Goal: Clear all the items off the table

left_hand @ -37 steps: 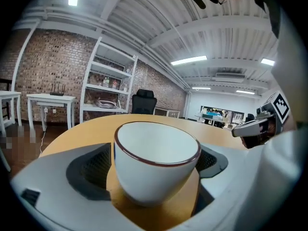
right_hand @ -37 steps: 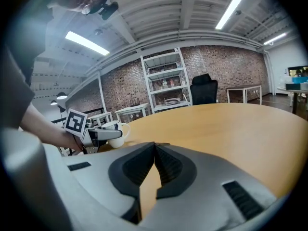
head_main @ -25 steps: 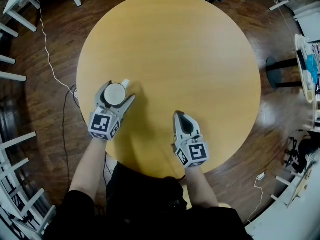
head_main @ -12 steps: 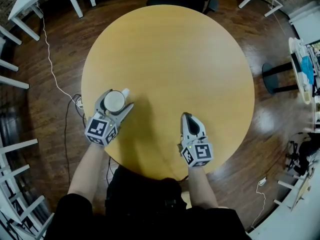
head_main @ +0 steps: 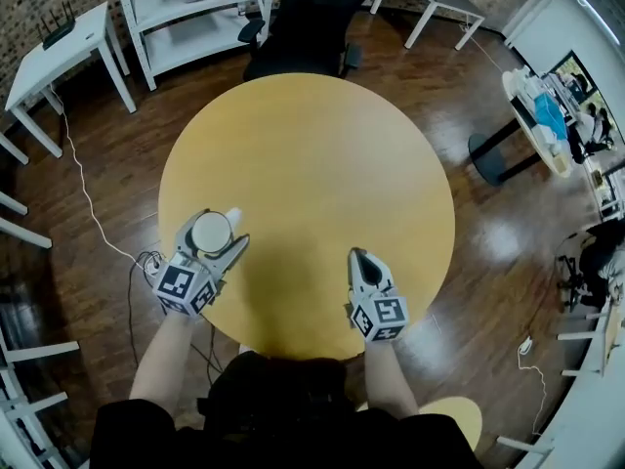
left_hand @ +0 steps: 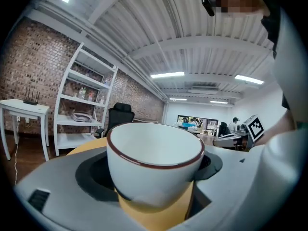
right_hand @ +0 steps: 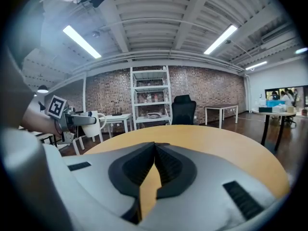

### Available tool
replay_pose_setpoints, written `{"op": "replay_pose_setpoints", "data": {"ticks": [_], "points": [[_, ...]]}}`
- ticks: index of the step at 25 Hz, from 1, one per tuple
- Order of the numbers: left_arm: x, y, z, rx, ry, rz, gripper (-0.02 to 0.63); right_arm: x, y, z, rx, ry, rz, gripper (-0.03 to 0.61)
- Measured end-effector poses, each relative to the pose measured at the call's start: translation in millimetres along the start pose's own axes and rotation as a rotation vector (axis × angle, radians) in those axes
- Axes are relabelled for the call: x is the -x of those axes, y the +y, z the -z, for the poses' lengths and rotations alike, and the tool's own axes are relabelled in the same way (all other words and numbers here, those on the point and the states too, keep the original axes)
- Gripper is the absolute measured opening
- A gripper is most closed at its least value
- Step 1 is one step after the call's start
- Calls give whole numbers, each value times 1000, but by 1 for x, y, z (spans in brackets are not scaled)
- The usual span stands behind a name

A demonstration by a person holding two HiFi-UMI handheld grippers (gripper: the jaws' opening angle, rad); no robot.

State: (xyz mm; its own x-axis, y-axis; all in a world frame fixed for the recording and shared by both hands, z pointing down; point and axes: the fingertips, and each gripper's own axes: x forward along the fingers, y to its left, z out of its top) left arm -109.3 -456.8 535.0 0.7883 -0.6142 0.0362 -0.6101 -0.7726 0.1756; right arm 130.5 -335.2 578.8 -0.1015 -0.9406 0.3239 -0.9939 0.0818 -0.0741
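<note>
A white cup with a dark red rim sits between the jaws of my left gripper, which is shut on it, at the left edge of the round yellow table. The left gripper view shows the cup upright and filling the gap, its sides against both jaws. My right gripper hovers over the table's near right part, shut and empty. In the right gripper view its jaws meet, and the cup shows far off at the left.
A black office chair stands at the table's far side, with a white shelf unit and a white desk beyond at the left. A cable runs over the wooden floor at the left. Another table stands at the right.
The head view has tipped up and shows more of the room. Both grippers keep their places over the table, the left one still shut on the cup.
</note>
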Motion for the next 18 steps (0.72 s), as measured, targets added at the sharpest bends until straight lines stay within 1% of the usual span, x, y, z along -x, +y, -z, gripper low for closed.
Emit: {"op": "replay_pose_setpoints", "data": {"ticks": [3,5,8,13,18], "points": [[2,-14,-20,-19,-18,82,414,30,4,-3,-22,-37,70,3],[4,-23,-27,-26,-18,142,414,50,9,-6,-32,-61,121,5],[-6,-48,-30,-18,-17,256,414,90,7,-10,-42,-99,231,3],[-39,-130,-25,9,-15,472,414,183,-16,-4,-62,-144,461,4],[-58,-235,-9,32,19,690,414,295,-40,11,-100,-189,718,4]]}}
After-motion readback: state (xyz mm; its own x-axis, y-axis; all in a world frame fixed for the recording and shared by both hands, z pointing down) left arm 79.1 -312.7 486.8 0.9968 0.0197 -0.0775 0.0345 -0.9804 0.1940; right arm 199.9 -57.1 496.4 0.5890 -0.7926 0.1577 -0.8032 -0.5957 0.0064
